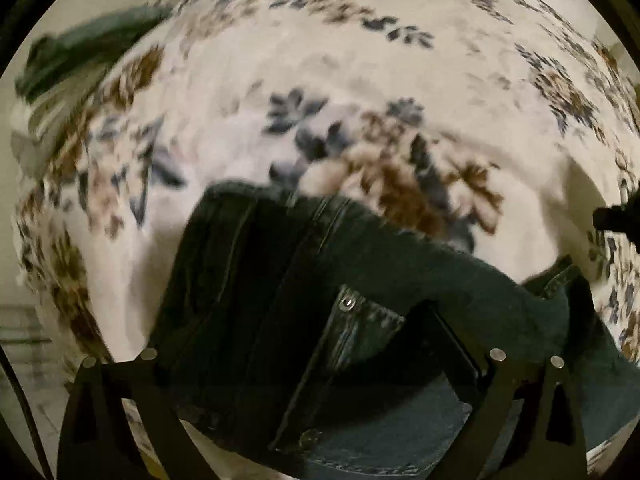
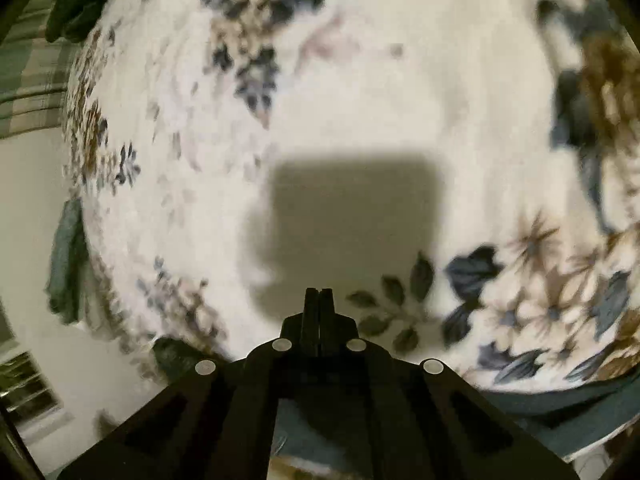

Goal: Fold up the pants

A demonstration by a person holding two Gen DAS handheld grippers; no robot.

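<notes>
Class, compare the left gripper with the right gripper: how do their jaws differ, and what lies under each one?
The left gripper has its jaws spread wide; the right gripper has its jaws shut together. The left gripper hangs over the dark jeans; the right gripper points at the bare floral blanket, with nothing between its fingers. Both are black and point downward.

Two wrist views, steeply down, near, sharing the floral blanket.

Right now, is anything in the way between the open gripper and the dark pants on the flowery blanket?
No, nothing visible. The left gripper has its jaws wide open right above the pants, which lie on the floral blanket. Only air is between them. The right gripper is shut, over bare blanket.
</notes>
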